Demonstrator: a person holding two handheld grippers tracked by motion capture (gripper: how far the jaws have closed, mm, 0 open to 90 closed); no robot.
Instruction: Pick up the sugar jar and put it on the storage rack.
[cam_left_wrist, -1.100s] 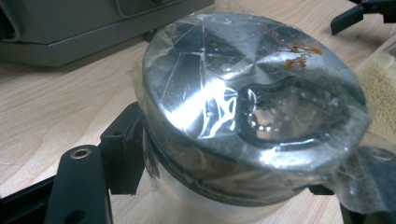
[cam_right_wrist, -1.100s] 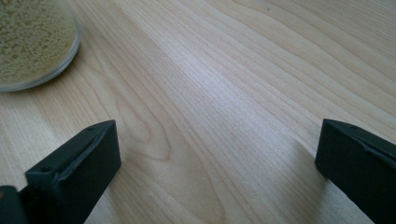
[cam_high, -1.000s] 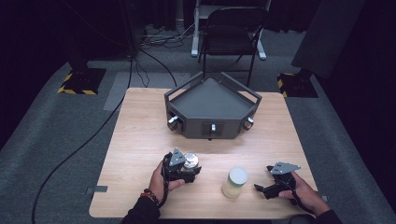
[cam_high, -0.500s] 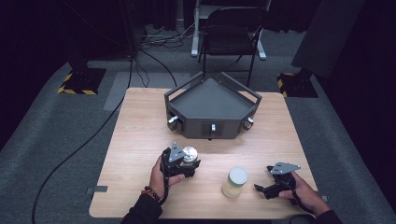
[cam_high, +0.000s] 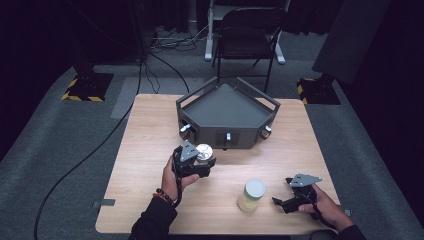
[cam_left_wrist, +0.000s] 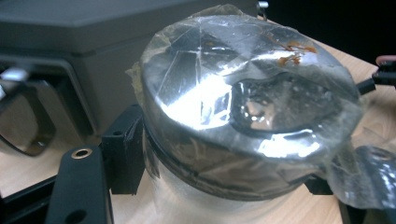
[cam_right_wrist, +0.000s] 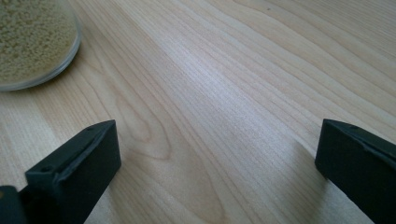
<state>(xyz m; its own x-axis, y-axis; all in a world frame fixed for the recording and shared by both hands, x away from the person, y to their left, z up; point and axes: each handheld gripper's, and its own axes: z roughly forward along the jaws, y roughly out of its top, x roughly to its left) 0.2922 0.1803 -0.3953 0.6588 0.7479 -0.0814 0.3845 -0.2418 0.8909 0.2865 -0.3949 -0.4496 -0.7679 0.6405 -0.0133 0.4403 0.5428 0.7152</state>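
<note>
While the left gripper (cam_high: 206, 161) holds the foil-lidded jar (cam_left_wrist: 243, 112) clamped between its jaws, clear of the surface (cam_high: 145, 150) and just in front of the dark three-sided box (cam_high: 227, 107), the next move likely turns on where that jar goes: the box stands just beyond it, and the grain-filled jar (cam_high: 251, 195) stands well apart to its right. The jar sits upright in the grip, its shiny lid facing up, the left hand (cam_high: 175, 177) raised with the forearm angled in from below. The right gripper (cam_high: 280, 202) rests low near the grain-filled jar, jaws spread wide and holding nothing.
</note>
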